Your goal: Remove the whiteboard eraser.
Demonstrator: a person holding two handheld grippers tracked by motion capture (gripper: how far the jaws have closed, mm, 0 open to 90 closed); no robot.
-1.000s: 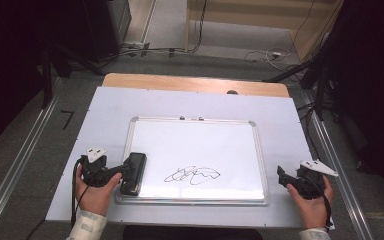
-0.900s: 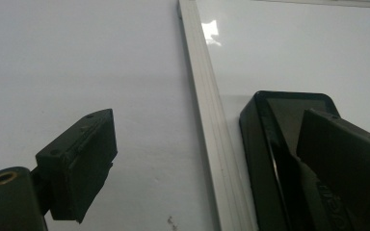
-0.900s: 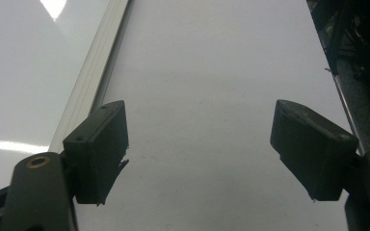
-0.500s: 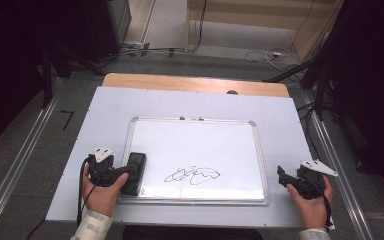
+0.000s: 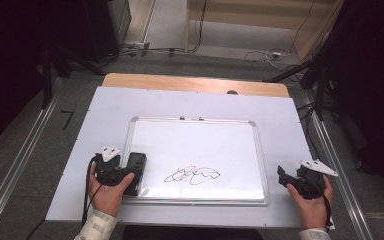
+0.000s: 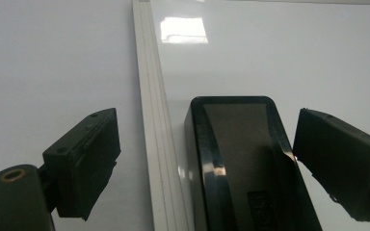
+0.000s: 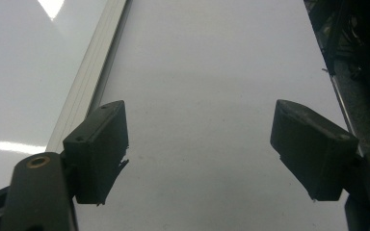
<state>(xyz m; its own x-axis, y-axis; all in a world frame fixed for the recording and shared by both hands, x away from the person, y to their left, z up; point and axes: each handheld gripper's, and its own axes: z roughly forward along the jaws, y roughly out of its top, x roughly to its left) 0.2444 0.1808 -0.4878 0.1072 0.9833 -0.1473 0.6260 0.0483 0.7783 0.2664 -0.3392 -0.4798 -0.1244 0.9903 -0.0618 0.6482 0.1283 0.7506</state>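
Black rectangular whiteboard eraser (image 5: 137, 171) lies on the near left corner of the white, silver-framed whiteboard (image 5: 230, 142), just inside its left frame rail. That board rests flat in the middle of the white-covered table (image 5: 105, 107), with a black marker scribble (image 5: 192, 175) drawn near its near edge, to the right of the eraser and apart from it. The left claw (image 5: 130, 172) sits over the eraser's near end, held in the person's left hand (image 5: 107, 192). In the left gripper view the left claw (image 6: 207, 163) stands wide, its jaws straddling the eraser (image 6: 243, 163): one jaw hangs outside the frame rail over the table cover, the other just beside the eraser's far long side, and neither jaw presses on it. The right claw (image 5: 283, 176) lies to the right of the board's near right corner, held in the right hand (image 5: 312, 202). In the right gripper view the right claw (image 7: 209, 151) is spread wide over bare table cover, holding nothing, with the board's frame running along its left.
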